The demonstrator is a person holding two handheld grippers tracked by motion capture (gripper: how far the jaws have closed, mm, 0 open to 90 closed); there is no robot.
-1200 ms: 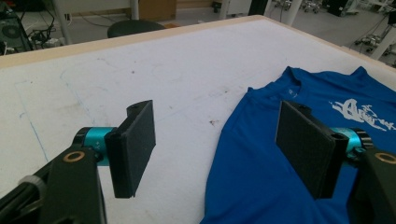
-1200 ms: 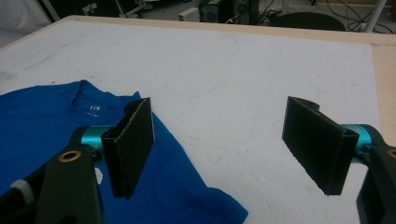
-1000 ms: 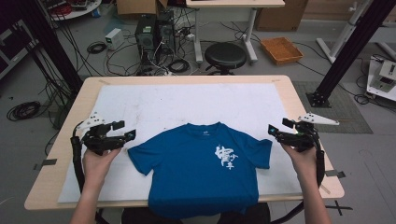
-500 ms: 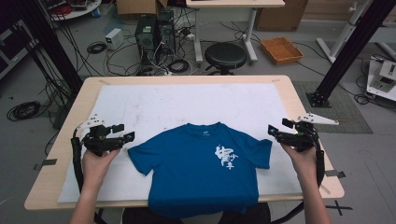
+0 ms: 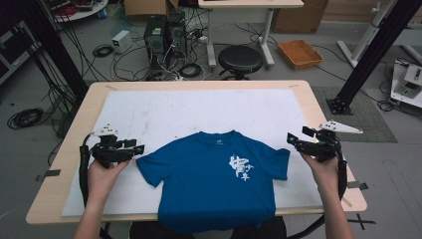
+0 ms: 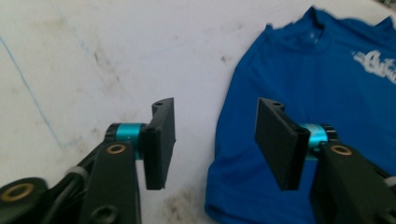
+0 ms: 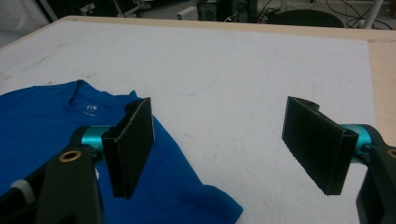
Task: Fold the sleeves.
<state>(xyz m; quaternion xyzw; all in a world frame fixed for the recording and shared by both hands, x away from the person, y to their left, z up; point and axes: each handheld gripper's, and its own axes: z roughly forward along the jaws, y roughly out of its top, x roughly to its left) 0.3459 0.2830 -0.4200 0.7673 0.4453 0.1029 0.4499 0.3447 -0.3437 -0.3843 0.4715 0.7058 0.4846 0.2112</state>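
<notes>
A blue T-shirt (image 5: 214, 177) with a white print on its chest lies flat on the white mat (image 5: 199, 112), collar away from the person, hem hanging over the near table edge. My left gripper (image 5: 135, 148) hovers open just left of the shirt's left sleeve; in its own view the left gripper (image 6: 215, 140) straddles the sleeve edge of the shirt (image 6: 322, 93). My right gripper (image 5: 293, 140) is open beside the right sleeve; in the right gripper view the right gripper (image 7: 219, 140) has bare mat between its jaws and the sleeve of the shirt (image 7: 46, 130) under its left jaw.
The wooden table (image 5: 318, 109) shows bare strips around the mat. Behind it on the floor stand a black stool (image 5: 240, 59), computer towers (image 5: 161, 35), cables and an orange tray (image 5: 300, 52). Black frame legs (image 5: 368, 55) rise at the right.
Both grippers have hardly moved; the left one edged slightly toward the shirt's left sleeve. The shirt lies as before.
</notes>
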